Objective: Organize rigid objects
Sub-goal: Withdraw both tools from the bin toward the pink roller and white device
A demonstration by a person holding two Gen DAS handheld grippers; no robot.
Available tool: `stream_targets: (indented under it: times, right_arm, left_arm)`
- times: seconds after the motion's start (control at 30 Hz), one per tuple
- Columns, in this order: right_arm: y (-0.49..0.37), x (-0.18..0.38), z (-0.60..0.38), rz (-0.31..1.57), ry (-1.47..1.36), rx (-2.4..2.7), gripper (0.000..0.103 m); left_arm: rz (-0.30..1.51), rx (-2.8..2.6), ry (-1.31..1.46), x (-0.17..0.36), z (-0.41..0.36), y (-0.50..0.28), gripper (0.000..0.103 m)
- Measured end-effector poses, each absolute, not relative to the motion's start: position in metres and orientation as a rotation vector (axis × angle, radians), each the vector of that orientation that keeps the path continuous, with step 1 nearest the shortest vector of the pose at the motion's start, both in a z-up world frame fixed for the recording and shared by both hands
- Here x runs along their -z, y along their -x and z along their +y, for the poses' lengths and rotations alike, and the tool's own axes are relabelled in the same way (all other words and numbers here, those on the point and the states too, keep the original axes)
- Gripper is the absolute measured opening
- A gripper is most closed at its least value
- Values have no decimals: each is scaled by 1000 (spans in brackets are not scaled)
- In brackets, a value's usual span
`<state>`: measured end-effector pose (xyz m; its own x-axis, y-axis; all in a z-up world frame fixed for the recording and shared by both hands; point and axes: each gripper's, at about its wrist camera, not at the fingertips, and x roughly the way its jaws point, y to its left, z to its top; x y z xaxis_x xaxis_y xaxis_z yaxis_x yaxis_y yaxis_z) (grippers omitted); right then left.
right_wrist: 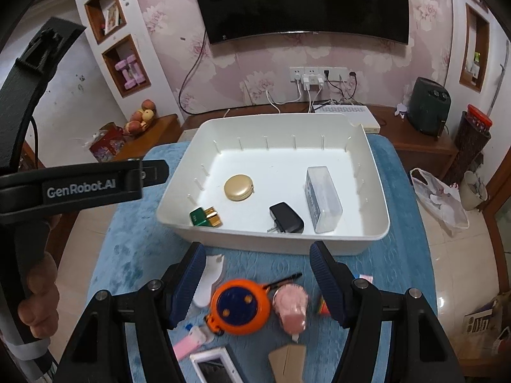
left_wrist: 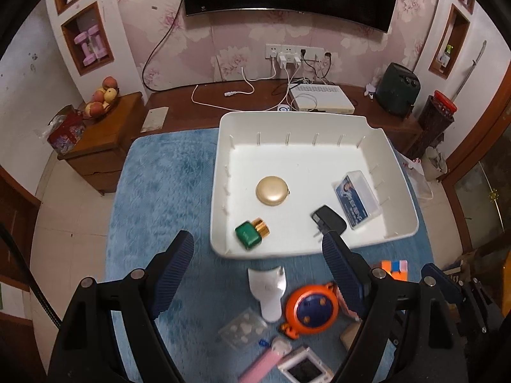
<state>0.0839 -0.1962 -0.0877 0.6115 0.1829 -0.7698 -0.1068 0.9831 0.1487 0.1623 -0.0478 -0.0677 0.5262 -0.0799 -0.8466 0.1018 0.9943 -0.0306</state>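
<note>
Jaws, left: spread wide on the left gripper (left_wrist: 257,255), holding nothing, hovering above the blue mat (left_wrist: 153,191) near the front wall of the white bin (left_wrist: 319,121).
Jaws, right: spread wide too on the right gripper (right_wrist: 257,266), holding nothing, poised over the loose pile.
Already binned: gold compact (right_wrist: 238,187), green and gold bottle (right_wrist: 206,217), black charger (right_wrist: 286,222), clear card box (right_wrist: 322,199).
Left to sort: orange and blue round toy (right_wrist: 239,309), white scoop-shaped piece (right_wrist: 209,282), pink cupcake-like item (right_wrist: 292,309), pink stick (right_wrist: 186,346), white-framed gadget (right_wrist: 214,365), cardboard piece (right_wrist: 289,362), colour cube (left_wrist: 394,269), clear blister tray (left_wrist: 242,327).
Key relation: round toy sits low and almost centred between the right jaws, touching or nearly touching the pink item on its right; in the left wrist view the same toy lies off toward the right finger.
Long axis: none to speak of on the toy; grip across its width looks workable.
Nearer hand: right, by judgement.
Likely next move: straight descent, closing on the toy, then forward over the bin wall.
Risk: crowded neighbours; a finger could nudge the scoop piece or the pink item.
</note>
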Motion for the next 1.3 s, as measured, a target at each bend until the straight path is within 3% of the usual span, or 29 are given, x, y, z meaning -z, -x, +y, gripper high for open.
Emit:
stream_targets:
  times: [0.67,1.3]
  right_arm:
    - [-6,91,-226,885,-83,-164,68]
    - [34,183,-198,1045,-48,-259,68]
  left_arm:
    - [963,69,-74,86,-29,-55,85]
    - [1137,104,-201,194,-23,-18,85]
